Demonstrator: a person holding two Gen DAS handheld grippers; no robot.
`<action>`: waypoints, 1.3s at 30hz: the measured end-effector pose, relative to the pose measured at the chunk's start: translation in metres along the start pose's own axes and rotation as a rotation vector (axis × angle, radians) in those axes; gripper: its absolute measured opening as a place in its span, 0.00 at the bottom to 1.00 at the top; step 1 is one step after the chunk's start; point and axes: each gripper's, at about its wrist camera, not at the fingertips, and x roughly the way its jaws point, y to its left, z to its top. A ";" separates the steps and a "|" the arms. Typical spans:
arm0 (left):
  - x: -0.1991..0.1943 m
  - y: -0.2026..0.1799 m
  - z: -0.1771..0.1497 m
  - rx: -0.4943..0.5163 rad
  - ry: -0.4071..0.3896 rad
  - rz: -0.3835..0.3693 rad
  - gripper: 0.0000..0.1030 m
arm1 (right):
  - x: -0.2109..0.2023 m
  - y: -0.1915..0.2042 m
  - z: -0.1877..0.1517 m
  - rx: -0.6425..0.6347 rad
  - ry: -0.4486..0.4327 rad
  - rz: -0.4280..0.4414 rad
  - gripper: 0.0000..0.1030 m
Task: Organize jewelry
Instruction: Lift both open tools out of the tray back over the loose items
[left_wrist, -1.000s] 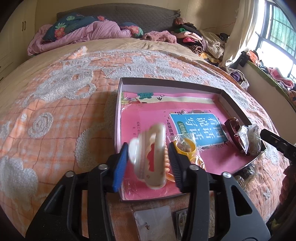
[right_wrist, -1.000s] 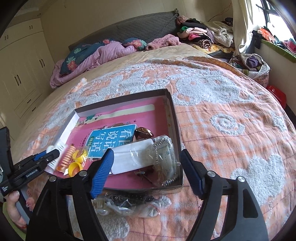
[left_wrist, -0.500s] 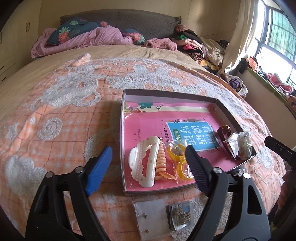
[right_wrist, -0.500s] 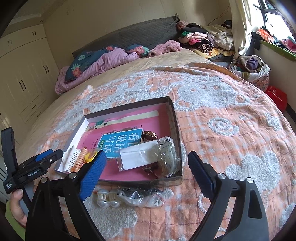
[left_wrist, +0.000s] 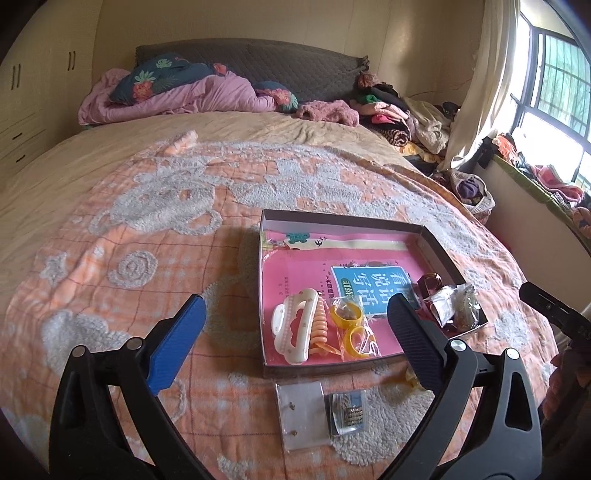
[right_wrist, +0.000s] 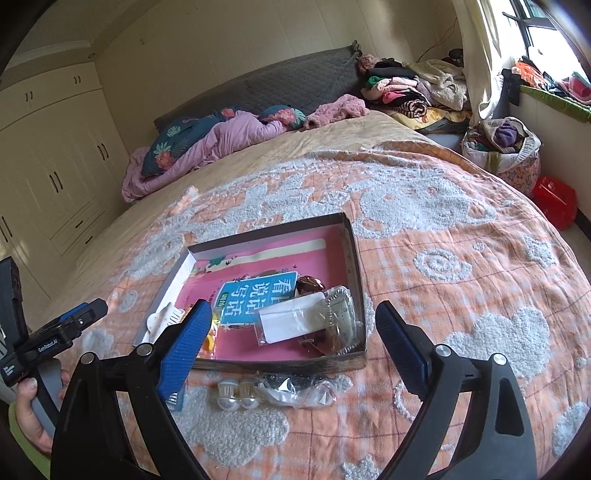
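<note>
Evidently both tongs stood apart and empty — the left gripper (left_wrist: 295, 332) having just widened to leave the hair claw (left_wrist: 293, 330) in the box (left_wrist: 332, 218).

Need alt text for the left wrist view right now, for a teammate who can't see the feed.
The left gripper hangs open and empty above a shallow box on an orange bedspread. Inside the box lie a white hair claw, an orange coil tie and bagged yellow rings. Two small clear packets lie outside its near edge.

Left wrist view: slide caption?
Open left hand-held gripper above white hair claw lying in pink-lined box.
</note>
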 end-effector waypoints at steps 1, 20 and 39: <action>-0.002 -0.001 0.001 0.000 -0.002 0.000 0.89 | -0.003 0.000 0.001 0.000 -0.005 0.004 0.87; -0.039 -0.020 -0.012 0.063 -0.027 0.011 0.89 | -0.051 0.014 0.004 -0.020 -0.071 0.060 0.87; -0.058 -0.026 -0.026 0.106 -0.020 0.030 0.89 | -0.076 0.024 -0.015 -0.080 -0.048 0.094 0.95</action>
